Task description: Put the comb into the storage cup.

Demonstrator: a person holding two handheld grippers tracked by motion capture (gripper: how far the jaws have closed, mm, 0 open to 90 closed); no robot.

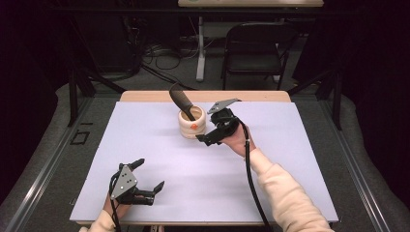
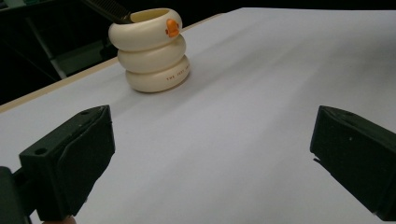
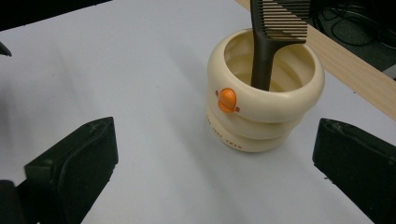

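Jaws of the right gripper [image 1: 209, 137] stand spread wide with nothing between them, just beside the cream ribbed holder [image 1: 192, 123] at the far middle of the table [image 1: 300, 159]. No earlier picture is on hand, so only the present stance can be told: this gripper touches neither the holder nor the dark comb [image 1: 183, 100] that stands in it, handle down and teeth up, leaning toward the far left.

Judging by that, the placing looks done: the comb sits inside the holder and the gripper is free of it. What seems left is to draw the hand clear.

Farther out, the left gripper [image 1: 145, 180] rests near the table's front left edge, well apart from the holder, its jaws likewise spread and empty.

From the right gripper view the comb's handle [image 3: 261, 60] shows going down inside the holder's mouth [image 3: 266, 93], with the orange beak [image 3: 227, 100] on the wall. The left gripper view gives the holder [image 2: 152, 51] from the side and a mere sliver of comb [image 2: 109, 9] above the rim; small lettering on the lowest ring is probably a brand mark, too blurred to read.
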